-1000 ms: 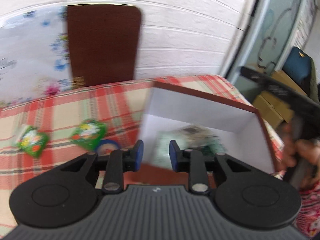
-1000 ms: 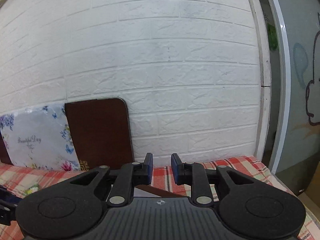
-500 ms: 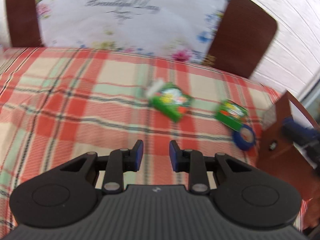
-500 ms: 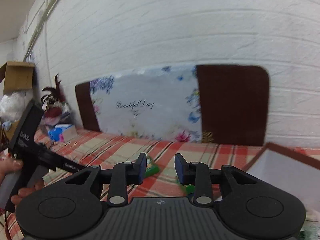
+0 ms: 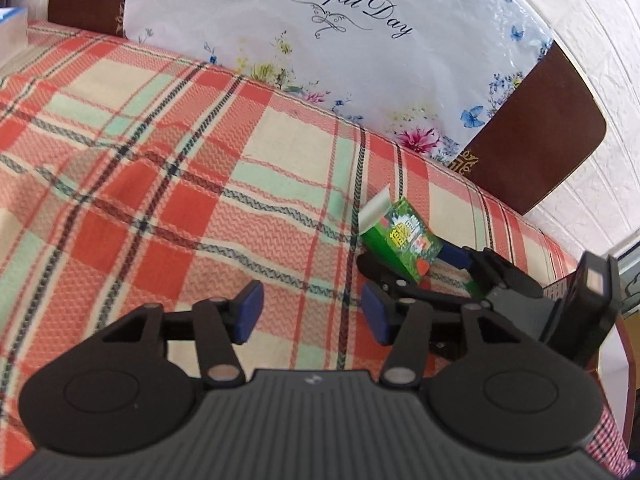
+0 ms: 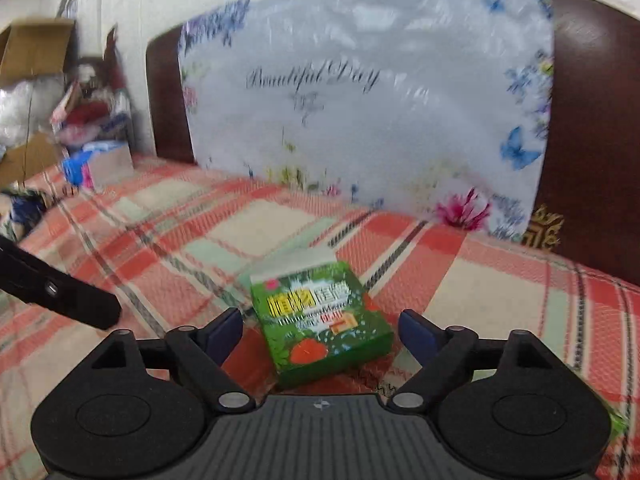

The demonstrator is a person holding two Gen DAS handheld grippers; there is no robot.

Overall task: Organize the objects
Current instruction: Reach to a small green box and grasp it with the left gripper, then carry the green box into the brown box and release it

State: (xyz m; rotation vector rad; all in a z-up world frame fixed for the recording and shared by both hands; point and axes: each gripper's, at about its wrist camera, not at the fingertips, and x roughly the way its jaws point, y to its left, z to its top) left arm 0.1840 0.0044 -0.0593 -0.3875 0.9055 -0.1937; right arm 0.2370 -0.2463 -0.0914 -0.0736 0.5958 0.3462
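A green snack box (image 6: 320, 320) with a strawberry picture and a white flap lies flat on the plaid cloth (image 6: 480, 280). My right gripper (image 6: 320, 332) sits low over it with its jaws opening; the box lies between the blue pads, and neither pad touches it. In the left wrist view the same box (image 5: 404, 240) is at the right, with the right gripper (image 5: 412, 262) straddling it. My left gripper (image 5: 312, 314) hovers over bare cloth to the left of the box, jaws opening with nothing between them. One of its fingers (image 6: 80, 304) shows in the right wrist view.
A floral "Beautiful Day" bag (image 5: 340, 40) leans on a brown board (image 5: 536, 148) against the white brick wall. The brown box's edge (image 5: 624, 360) is at the far right. Cardboard boxes and clutter (image 6: 80, 120) stand at the cloth's far left end.
Both grippers swung left, away from the brown box, and dropped towards the cloth. Both sets of jaws widened. The right gripper now has the green box between its fingers.
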